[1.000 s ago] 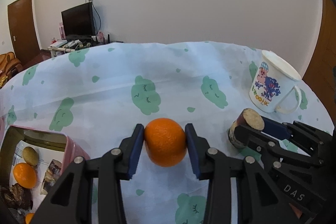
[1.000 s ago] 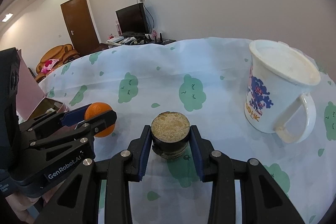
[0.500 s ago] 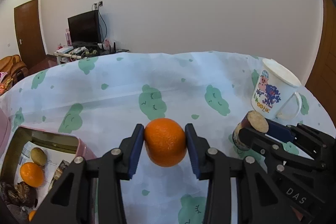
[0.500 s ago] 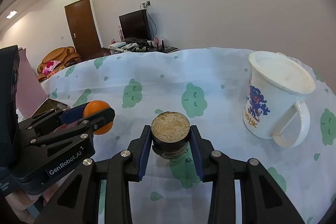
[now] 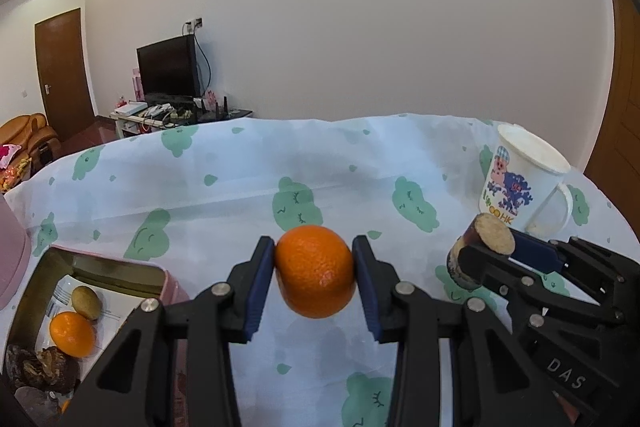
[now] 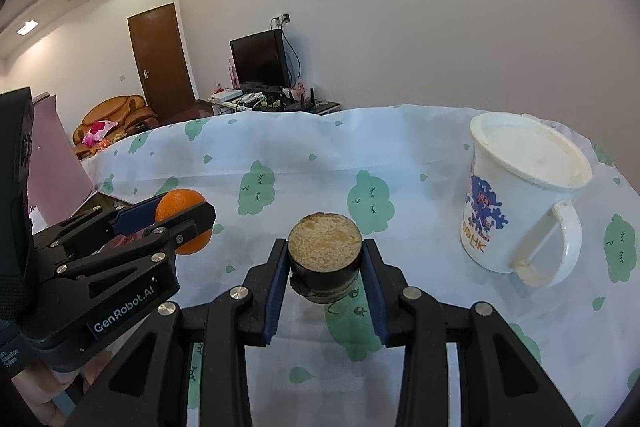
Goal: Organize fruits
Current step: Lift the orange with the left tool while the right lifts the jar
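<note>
Orange clamped across middle by left gripper, held above tabletop near tin. Firm, round, slippery if squeezed off-centre. Right gripper closed on dark cylinder.

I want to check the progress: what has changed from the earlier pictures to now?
Nothing was taken or released. Both views tilted up a little, showing more wall and ceiling. The left hand-held gripper still clamps the orange, the right hand-held gripper still clamps the dark round piece. The mug and pink tin stayed put.
</note>
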`<state>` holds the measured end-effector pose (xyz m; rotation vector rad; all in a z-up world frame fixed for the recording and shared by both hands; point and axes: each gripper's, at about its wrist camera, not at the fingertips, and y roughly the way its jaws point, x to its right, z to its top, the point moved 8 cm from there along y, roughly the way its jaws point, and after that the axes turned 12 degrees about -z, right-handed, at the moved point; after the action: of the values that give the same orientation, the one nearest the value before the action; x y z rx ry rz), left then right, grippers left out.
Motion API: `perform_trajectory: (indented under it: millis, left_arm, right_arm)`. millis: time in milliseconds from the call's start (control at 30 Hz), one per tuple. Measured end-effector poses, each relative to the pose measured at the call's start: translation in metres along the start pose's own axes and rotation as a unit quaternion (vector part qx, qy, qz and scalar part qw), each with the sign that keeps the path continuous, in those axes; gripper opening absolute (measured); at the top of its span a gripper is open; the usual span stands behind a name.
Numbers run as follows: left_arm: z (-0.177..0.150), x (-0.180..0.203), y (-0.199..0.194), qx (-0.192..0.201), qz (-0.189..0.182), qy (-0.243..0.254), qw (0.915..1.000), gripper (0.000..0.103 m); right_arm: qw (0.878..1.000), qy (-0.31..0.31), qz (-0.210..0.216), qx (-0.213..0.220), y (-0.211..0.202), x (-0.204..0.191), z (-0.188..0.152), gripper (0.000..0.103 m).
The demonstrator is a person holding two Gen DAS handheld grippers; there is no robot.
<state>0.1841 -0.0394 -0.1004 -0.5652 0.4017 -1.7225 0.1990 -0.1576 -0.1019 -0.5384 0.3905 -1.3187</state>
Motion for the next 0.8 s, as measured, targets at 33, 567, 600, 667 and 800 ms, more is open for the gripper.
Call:
perform_trajectory:
  millis: [33, 567, 600, 667, 800]
  left_arm:
    - [0.001, 0.000, -0.001, 0.003, 0.001, 0.000, 1.0000, 0.042]
    - [0.004, 0.001, -0.011, 0.029, 0.007, 0.003, 0.9995, 0.042]
    - [0.004, 0.001, -0.012, 0.030, 0.007, 0.004, 0.9995, 0.042]
    - [0.004, 0.002, -0.013, 0.034, 0.009, 0.007, 0.9993, 0.042]
    - [0.004, 0.004, -0.016, 0.041, 0.012, 0.012, 0.9990, 0.042]
  right_arm:
    - [1.000, 0.000, 0.000, 0.001, -0.001, 0.000, 0.000, 0.038]
    - [1.000, -0.005, -0.001, 0.031, -0.014, 0.000, 0.002, 0.038]
    - [0.999, -0.006, -0.001, 0.033, -0.015, 0.000, 0.002, 0.038]
    - [0.999, -0.007, -0.002, 0.038, -0.017, -0.001, 0.003, 0.038]
    - [0.999, -0.010, -0.002, 0.045, -0.021, -0.002, 0.003, 0.038]
